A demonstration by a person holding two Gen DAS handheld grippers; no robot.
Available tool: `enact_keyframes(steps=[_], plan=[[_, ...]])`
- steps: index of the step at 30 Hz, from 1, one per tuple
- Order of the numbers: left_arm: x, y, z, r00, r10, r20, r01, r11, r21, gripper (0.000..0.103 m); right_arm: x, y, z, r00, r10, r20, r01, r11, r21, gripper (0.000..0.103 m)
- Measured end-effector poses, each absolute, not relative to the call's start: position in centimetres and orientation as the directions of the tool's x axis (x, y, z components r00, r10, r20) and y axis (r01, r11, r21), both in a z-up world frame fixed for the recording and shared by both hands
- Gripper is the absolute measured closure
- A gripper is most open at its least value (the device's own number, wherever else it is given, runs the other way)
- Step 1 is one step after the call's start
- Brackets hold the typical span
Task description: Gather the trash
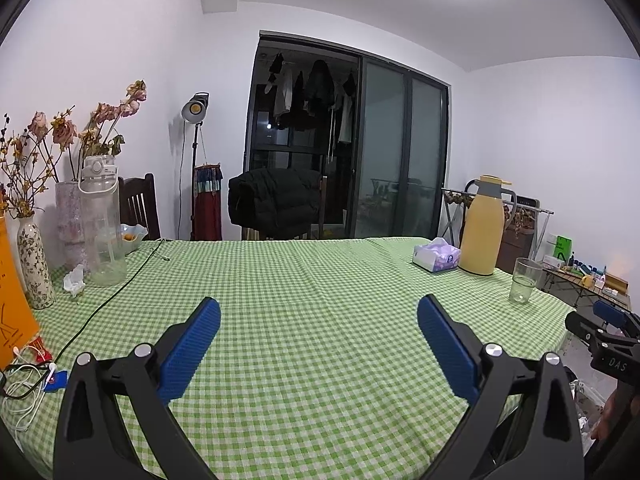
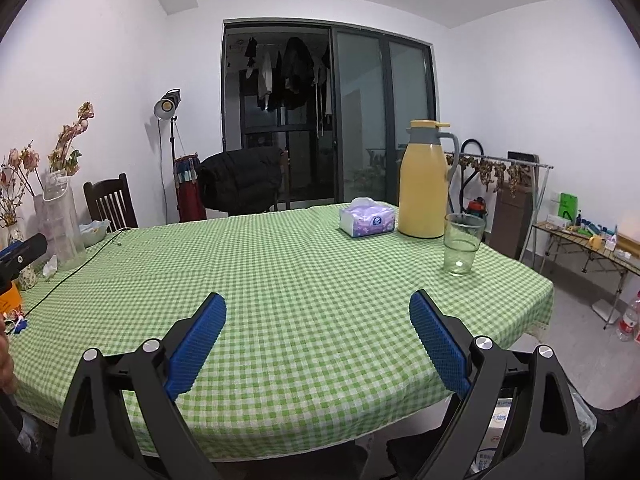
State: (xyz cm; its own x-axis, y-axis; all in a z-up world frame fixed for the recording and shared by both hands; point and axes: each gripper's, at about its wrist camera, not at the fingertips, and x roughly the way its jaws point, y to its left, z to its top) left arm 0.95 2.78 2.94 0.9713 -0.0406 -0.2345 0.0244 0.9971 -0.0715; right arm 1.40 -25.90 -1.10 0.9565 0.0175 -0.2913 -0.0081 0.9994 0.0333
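Both grippers — left (image 1: 319, 312) and right (image 2: 318, 308) — hover spread and empty over the table (image 1: 312, 280), while a crumpled tissue (image 1: 75, 279) lies uncollected beside the bottle (image 1: 102, 220).

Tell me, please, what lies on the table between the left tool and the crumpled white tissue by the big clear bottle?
Only green checked tablecloth and a thin black cable crossing it, seen in the left wrist view between left tool and crumpled tissue.
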Motion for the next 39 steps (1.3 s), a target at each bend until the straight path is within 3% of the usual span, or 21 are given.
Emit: enact_keyframes(steps=[39], plan=[[0.9, 2.0, 3.1, 0.97, -0.051, -0.236, 0.037, 0.997, -0.062, 0.007, 1.2, -26.9, -0.8, 0.958, 0.018, -0.286, 0.004, 0.997, 0.075, 0.014]])
